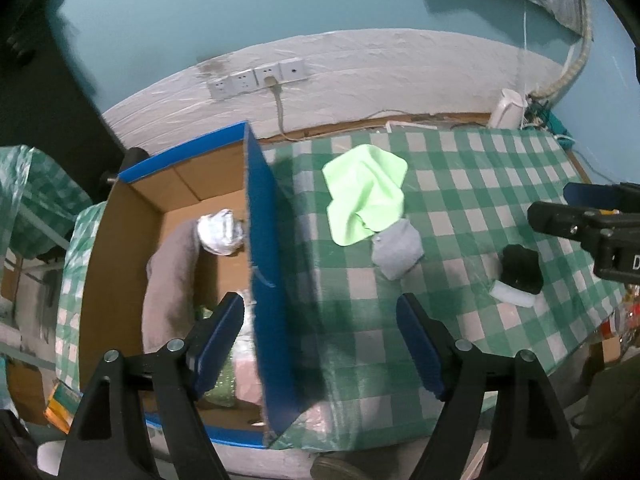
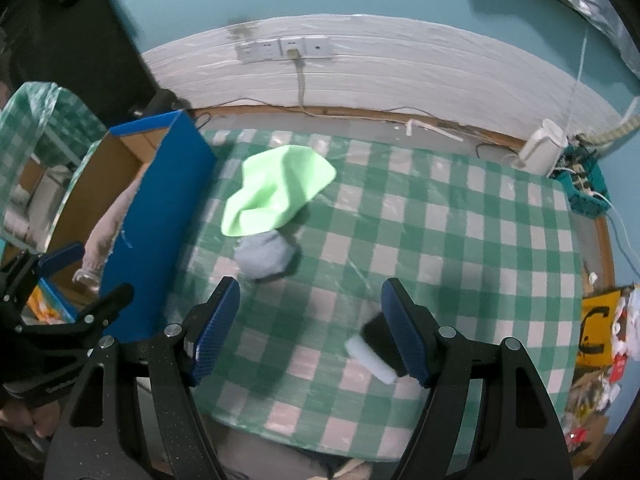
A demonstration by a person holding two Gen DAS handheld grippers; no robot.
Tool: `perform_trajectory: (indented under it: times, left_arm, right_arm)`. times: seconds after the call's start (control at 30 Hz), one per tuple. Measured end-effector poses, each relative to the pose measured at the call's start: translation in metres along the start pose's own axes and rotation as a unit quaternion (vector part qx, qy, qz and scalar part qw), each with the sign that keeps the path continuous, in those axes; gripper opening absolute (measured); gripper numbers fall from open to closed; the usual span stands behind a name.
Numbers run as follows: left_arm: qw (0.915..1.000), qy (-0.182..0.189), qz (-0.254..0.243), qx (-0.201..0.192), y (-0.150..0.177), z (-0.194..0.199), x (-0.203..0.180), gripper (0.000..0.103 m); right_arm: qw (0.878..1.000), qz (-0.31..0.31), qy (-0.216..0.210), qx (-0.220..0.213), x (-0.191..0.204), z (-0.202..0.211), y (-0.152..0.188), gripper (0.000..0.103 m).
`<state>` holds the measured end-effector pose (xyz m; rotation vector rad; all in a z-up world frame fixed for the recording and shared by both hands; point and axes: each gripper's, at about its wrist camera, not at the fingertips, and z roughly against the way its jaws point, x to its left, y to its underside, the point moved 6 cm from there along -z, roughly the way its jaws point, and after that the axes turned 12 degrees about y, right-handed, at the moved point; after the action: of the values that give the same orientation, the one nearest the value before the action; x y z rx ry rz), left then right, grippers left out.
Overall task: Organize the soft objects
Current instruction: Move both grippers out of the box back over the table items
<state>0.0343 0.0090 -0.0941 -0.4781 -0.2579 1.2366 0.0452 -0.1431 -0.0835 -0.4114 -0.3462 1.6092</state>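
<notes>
I see three loose soft items on the counter (image 2: 460, 240), which carries a green-and-white checked cloth. A crumpled light-green fabric cloth (image 1: 366, 194) lies near the far side, its lower edge touching a rolled grey sock (image 1: 396, 254). A black-and-white sponge block (image 1: 518, 278) sits well apart from them, toward the right.

At the left edge of the counter stands an open cardboard box with blue outer walls (image 1: 266, 280). Inside it I see a folded grey-brown towel (image 1: 168, 280), a white crumpled bundle (image 1: 220, 232) and a pink-and-green item that I cannot identify.

My left hand-held gripper (image 1: 320, 344) is released, jaws spread wide and straddling the box's right wall, holding nothing. My right hand-held gripper (image 2: 308, 328) is likewise released and empty; its right finger (image 2: 404, 332) overlaps the sponge block in the right wrist view, and I cannot tell whether they touch.
</notes>
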Motion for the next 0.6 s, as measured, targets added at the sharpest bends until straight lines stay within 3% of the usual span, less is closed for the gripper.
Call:
perform_trajectory:
  times: [0.37,0.6]
  left_arm:
    - [0.9995,0.015,-0.006,0.028,-0.005,-0.027,-0.025,0.080]
    - [0.9984,0.025,-0.002,0.052,-0.004,-0.047,-0.033,0.080]
  right_arm:
    - [0.999,-0.045,0.016,0.020,-0.050,-0.016,0.013,0.074]
    - [0.997,-0.054,0.022,0.043,-0.062,-0.037,0.023,0.074]
